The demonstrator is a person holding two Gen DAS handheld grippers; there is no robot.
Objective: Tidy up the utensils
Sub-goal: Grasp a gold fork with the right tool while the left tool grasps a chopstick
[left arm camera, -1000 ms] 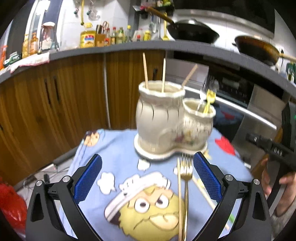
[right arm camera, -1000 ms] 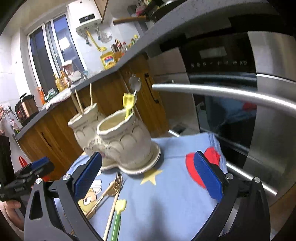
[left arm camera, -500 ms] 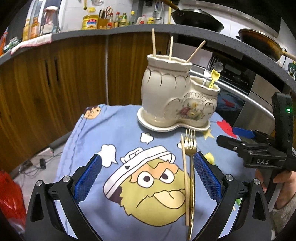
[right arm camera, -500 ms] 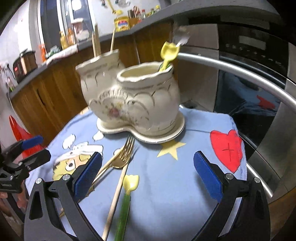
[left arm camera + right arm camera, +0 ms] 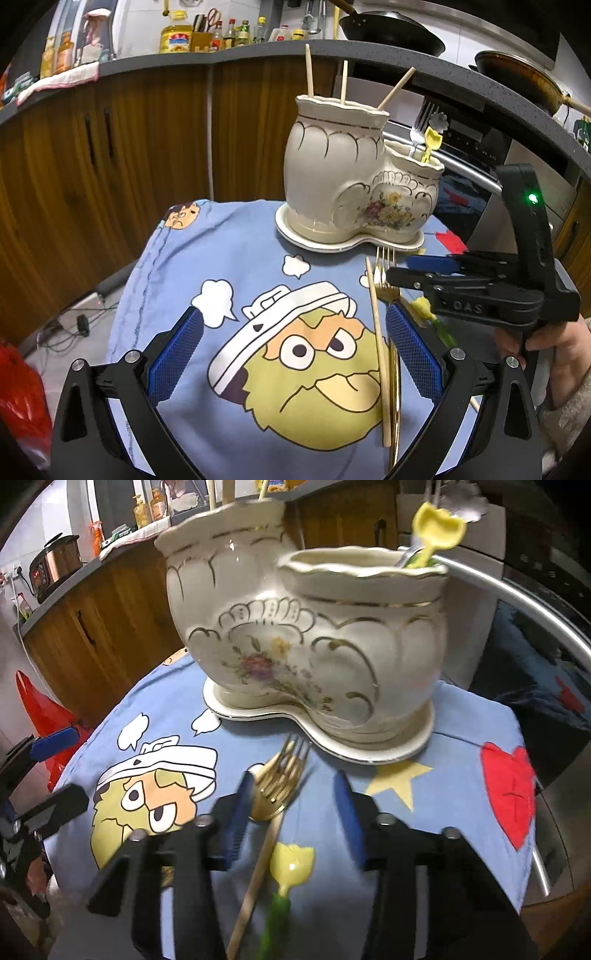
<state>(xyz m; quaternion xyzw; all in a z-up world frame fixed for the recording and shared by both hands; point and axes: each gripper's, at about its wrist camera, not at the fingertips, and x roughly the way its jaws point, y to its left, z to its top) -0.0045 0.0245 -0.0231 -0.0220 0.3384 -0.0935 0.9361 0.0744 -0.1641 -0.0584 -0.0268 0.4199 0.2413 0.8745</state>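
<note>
A cream ceramic two-pot holder (image 5: 354, 192) (image 5: 306, 646) stands on a blue cartoon cloth (image 5: 240, 266). Chopsticks (image 5: 309, 70) stick out of its tall pot. A silver fork and a yellow tulip-ended utensil (image 5: 432, 142) are in the low pot. In front of it lie gold forks (image 5: 280, 779) (image 5: 386, 273), a wooden chopstick (image 5: 378, 350) and a green-handled yellow tulip utensil (image 5: 291, 860). My right gripper (image 5: 295, 805) (image 5: 410, 269) is low over the fork heads with its jaws closing. The forks lie between the pads, close to the left one, and are not pinched. My left gripper (image 5: 295, 354) hangs open above the cloth, holding nothing.
Wooden cabinets (image 5: 92, 155) and a grey counter with bottles and pans (image 5: 391, 29) run behind the table. An oven with a steel bar handle (image 5: 517, 594) is close on the right. A red bag (image 5: 18, 398) sits on the floor at the left. A hand (image 5: 546, 343) holds the right gripper.
My right gripper has swung down and in over the gold forks, and its jaws have narrowed from wide open. The left gripper has tipped down slightly toward the cloth.
</note>
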